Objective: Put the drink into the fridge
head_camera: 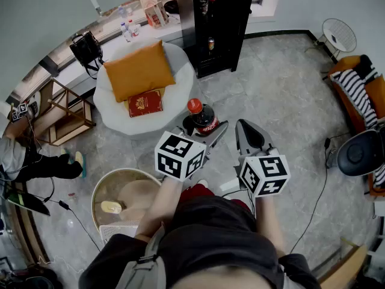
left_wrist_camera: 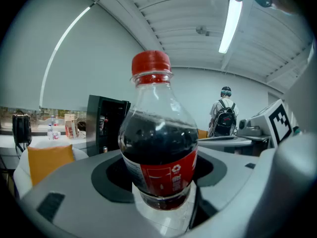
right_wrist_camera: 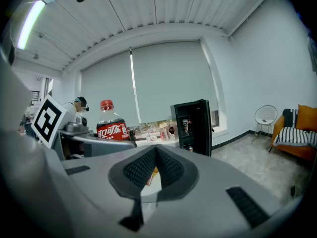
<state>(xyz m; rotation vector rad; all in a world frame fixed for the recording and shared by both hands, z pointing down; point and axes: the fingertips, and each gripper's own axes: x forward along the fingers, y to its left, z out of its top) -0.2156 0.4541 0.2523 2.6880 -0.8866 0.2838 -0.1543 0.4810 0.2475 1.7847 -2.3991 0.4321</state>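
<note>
A cola bottle [head_camera: 200, 114] with a red cap and red label stands upright between the jaws of my left gripper [head_camera: 203, 129]. In the left gripper view the bottle [left_wrist_camera: 158, 138] fills the middle and the pads press on its lower body. My right gripper [head_camera: 248, 132] is just to the right of it; its ribbed pads [right_wrist_camera: 171, 167] meet at the tips with nothing between them. The black fridge [head_camera: 219, 23] stands ahead across the floor with its door open, and drinks show on its shelves [right_wrist_camera: 185, 125].
A white round seat [head_camera: 180, 71] with an orange cushion [head_camera: 138, 71] and a red book [head_camera: 145, 103] sits left of the fridge. A round basket [head_camera: 102, 188] is by my left leg. An orange sofa [head_camera: 376, 92], a black chair [head_camera: 360, 153] and a person [head_camera: 24, 158] flank the floor.
</note>
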